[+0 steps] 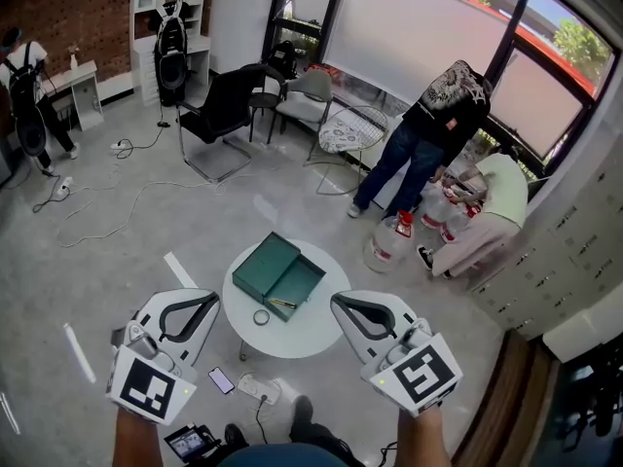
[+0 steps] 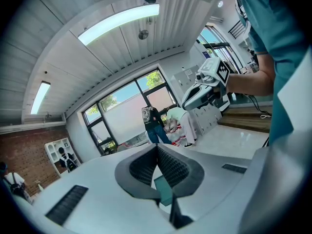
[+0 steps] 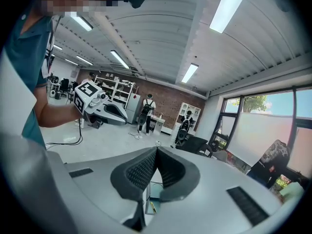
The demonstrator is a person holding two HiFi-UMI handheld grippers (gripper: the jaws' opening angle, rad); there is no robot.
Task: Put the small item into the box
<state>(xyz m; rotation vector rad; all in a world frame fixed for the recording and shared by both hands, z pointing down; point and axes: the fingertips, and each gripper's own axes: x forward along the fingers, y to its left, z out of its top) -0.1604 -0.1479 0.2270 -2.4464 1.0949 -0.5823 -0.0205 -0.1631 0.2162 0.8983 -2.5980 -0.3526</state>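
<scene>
Left gripper (image 1: 208, 301), right gripper (image 1: 341, 303): my jaws closed tip-to-tip, empty. Slim gold stick (image 1: 282, 304) lies crosswise inside open teal rectangular box (image 1: 265, 261); small round ring (image 1: 261, 316) flat alongside.

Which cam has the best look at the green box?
Head view: the whole green box lies open on the round table. Left gripper view and right gripper view each show only a sliver of it below the shut jaws.

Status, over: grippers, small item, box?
Left gripper shut, empty; right gripper shut, empty. Ring on table beside open box, not in. Nothing in the way.
</scene>
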